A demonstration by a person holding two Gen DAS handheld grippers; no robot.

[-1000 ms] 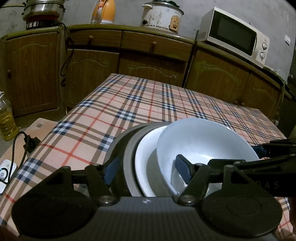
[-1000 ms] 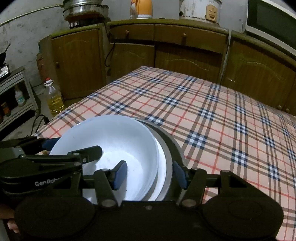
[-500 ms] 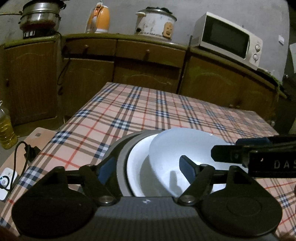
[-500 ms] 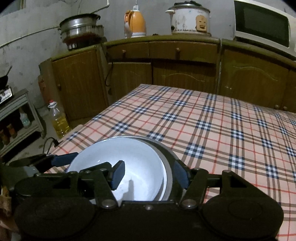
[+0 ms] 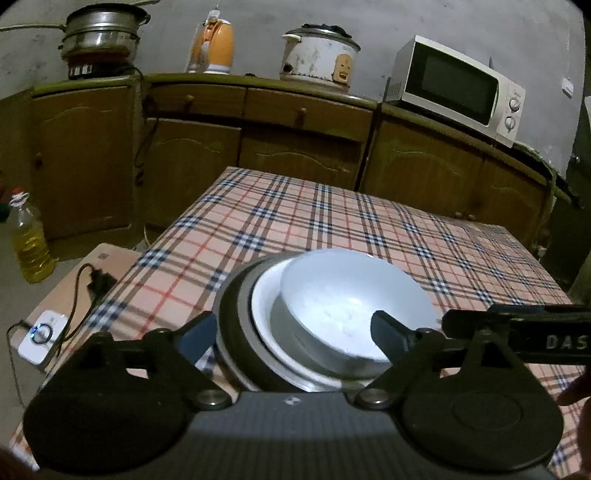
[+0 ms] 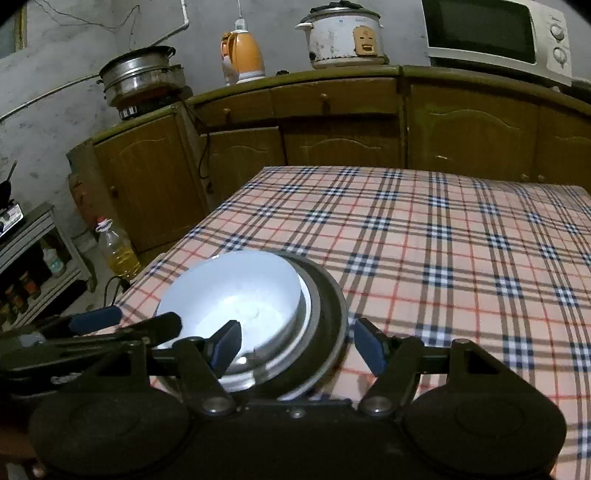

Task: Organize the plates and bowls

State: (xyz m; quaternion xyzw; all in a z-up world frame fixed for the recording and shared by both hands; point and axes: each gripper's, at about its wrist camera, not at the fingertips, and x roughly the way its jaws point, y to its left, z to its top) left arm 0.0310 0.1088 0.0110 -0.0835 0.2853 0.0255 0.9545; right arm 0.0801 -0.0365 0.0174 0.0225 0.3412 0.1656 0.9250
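- We see a white bowl [image 5: 351, 306] nested in a white plate [image 5: 269, 317], which sits in a wider dark grey plate [image 5: 236, 325]; the stack rests near the near-left corner of the worktop [image 5: 332, 221] with its checked cloth.
- Our left gripper [image 5: 295, 334] has its jaws opening, spread wide to either side of the stack; the blue pads press on nothing.
- Our right gripper [image 6: 297, 345] also has its jaws opening; its left pad hangs over the bowl's rim area and its right pad stands just outside the dark plate, neither clamping.
- In the left wrist view the right gripper's black finger crosses in from the right, beside the bowl.
- In the right wrist view the left gripper [image 6: 96, 319] shows at lower left, just beside the stack.
- Behind the worktop, wooden cabinets [image 5: 295, 147] carry a microwave [image 5: 458, 85], a rice cooker [image 5: 319, 55], an orange kettle [image 5: 214, 46] and a steel pot [image 5: 101, 31].
- A bottle of oil [image 5: 29, 240] stands on the floor at left.
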